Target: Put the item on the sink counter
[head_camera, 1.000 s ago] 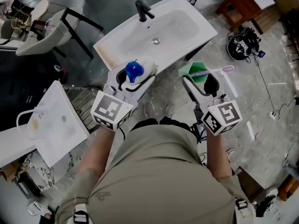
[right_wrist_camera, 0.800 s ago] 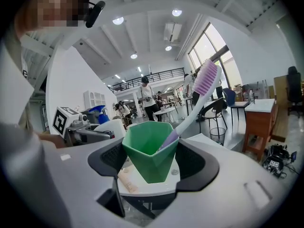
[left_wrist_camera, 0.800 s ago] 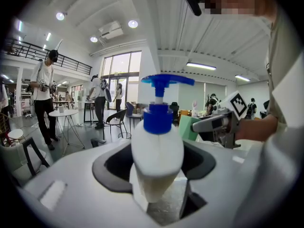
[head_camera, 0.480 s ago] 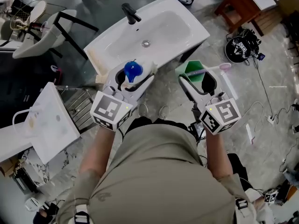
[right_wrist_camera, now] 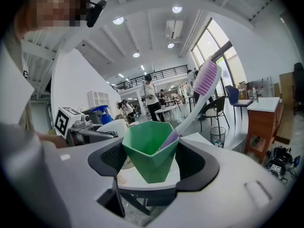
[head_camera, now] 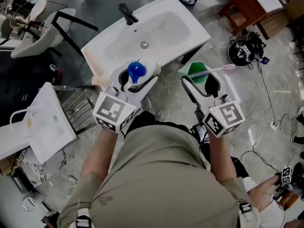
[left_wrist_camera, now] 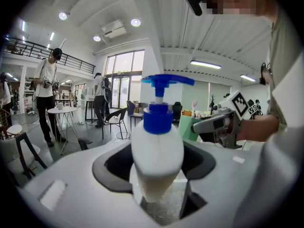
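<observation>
The person stands facing a white rectangular sink (head_camera: 166, 25) with a black faucet (head_camera: 126, 13) at its far rim. The left gripper (head_camera: 137, 80) has its fingers clamped on a white pump bottle with a blue top (left_wrist_camera: 156, 160), held upright in the air by the near edge of the sink's surface. The right gripper (head_camera: 204, 83) grips a green faceted plastic cup (right_wrist_camera: 149, 156), a purple-and-white toothbrush (right_wrist_camera: 199, 91) leaning out of it. That cup hangs over the grey floor (head_camera: 266, 103), just beside the sink's near right corner.
</observation>
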`<act>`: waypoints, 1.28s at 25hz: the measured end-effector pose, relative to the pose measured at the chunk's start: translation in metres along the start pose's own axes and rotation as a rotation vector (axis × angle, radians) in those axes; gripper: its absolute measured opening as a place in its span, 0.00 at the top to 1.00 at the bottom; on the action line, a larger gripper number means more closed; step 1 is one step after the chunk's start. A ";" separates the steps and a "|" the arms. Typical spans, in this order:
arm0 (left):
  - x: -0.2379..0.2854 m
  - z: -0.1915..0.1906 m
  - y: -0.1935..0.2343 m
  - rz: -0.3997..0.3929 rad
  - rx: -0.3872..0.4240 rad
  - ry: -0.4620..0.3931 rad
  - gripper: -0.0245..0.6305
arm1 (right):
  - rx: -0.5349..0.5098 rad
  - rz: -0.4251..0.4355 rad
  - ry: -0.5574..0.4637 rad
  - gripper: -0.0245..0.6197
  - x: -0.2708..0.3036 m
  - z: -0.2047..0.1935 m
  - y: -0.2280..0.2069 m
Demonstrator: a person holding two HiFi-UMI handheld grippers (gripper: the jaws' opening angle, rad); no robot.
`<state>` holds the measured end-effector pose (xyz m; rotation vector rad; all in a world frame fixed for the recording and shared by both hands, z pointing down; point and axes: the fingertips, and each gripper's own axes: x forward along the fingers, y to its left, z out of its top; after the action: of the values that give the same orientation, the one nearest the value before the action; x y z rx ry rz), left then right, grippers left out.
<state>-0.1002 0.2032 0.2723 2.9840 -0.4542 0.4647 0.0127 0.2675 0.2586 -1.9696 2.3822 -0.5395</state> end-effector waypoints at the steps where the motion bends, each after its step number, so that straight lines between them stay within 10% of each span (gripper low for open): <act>1: 0.001 0.000 0.000 0.001 0.000 -0.001 0.55 | 0.000 0.002 -0.001 0.46 0.001 0.000 -0.001; 32: 0.059 0.001 0.072 -0.041 -0.015 0.015 0.55 | 0.031 -0.022 0.038 0.46 0.082 0.003 -0.041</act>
<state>-0.0682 0.1185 0.2923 2.9670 -0.3931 0.4781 0.0354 0.1819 0.2840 -1.9935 2.3613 -0.6155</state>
